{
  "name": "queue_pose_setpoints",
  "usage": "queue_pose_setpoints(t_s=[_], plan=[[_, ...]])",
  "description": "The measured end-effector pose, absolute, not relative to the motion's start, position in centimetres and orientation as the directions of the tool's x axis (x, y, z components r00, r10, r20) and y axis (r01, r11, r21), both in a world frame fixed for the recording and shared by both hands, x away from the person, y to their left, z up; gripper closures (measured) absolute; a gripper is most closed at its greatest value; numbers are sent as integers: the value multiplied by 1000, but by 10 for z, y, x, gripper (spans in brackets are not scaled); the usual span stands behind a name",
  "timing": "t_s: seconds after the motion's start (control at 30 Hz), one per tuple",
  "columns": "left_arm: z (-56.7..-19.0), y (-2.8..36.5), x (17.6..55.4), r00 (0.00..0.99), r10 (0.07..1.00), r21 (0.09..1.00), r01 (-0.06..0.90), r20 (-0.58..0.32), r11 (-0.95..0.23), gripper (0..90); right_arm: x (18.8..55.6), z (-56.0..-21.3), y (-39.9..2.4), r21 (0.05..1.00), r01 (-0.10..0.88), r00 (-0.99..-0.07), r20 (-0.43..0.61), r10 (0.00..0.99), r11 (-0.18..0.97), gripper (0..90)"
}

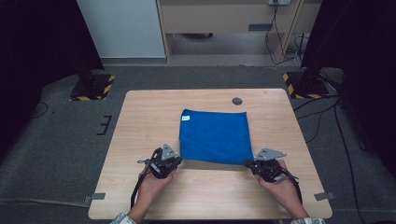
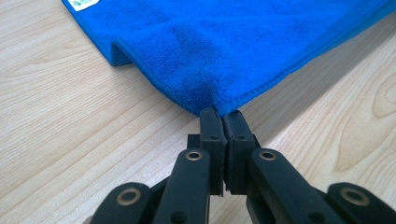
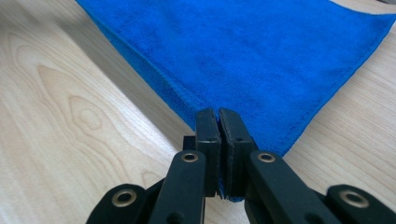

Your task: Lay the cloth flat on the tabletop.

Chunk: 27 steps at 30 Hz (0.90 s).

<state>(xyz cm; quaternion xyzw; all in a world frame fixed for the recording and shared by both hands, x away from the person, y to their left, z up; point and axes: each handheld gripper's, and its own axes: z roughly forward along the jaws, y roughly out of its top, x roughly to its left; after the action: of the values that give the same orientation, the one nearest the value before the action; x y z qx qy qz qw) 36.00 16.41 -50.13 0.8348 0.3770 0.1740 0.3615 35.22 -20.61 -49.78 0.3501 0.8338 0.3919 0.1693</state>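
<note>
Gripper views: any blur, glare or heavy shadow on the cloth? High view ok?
Left gripper view: blue cloth sharp near the fingers, soft at the top edge, shadow under its lifted hem on the table. Right gripper view: weave crisp, dark shadow band left of the cloth, no glare. High view: low resolution, table evenly lit, room corners nearly black.

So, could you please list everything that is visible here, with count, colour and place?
cloth: one, blue, middle of the table, white label at its far left corner, near corners lifted
table: one, light wood, centre of the room
round hole cover: one, grey, far side of the table
striped stand bases: two, black and yellow, on the floor beyond the table
left claw: one, black, shut on the cloth's near left corner
right claw: one, black, shut on the near right corner
</note>
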Motion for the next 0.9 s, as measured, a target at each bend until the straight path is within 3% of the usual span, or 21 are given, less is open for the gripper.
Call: queue_pose_setpoints(t_s=[0.53,0.63,0.67,0.7,0.73,0.77,0.9], plan=[[-496,154,329,691,722,694,512,17,-506,875,333,-491,-216,766,440,-707,-27,707,469,863],[-496,155,326,672,741,705,521,8,-481,798,332,-491,-217,765,446,-711,-13,703,465,806],[-496,157,323,658,753,716,535,-21,-448,640,330,-491,-217,764,445,-717,-9,697,468,686],[-496,157,323,658,753,716,535,-21,-448,590,330,-491,-217,764,445,-717,-9,697,468,686],[-496,159,320,650,759,719,537,-19,-442,530,328,-491,-216,770,439,-725,-2,689,463,590],[-495,160,318,650,760,721,537,-24,-437,482,327,-490,-216,775,432,-727,-4,687,462,571],[-489,164,313,651,759,746,518,-27,-418,424,327,-488,-213,793,418,-724,-4,689,443,474]])
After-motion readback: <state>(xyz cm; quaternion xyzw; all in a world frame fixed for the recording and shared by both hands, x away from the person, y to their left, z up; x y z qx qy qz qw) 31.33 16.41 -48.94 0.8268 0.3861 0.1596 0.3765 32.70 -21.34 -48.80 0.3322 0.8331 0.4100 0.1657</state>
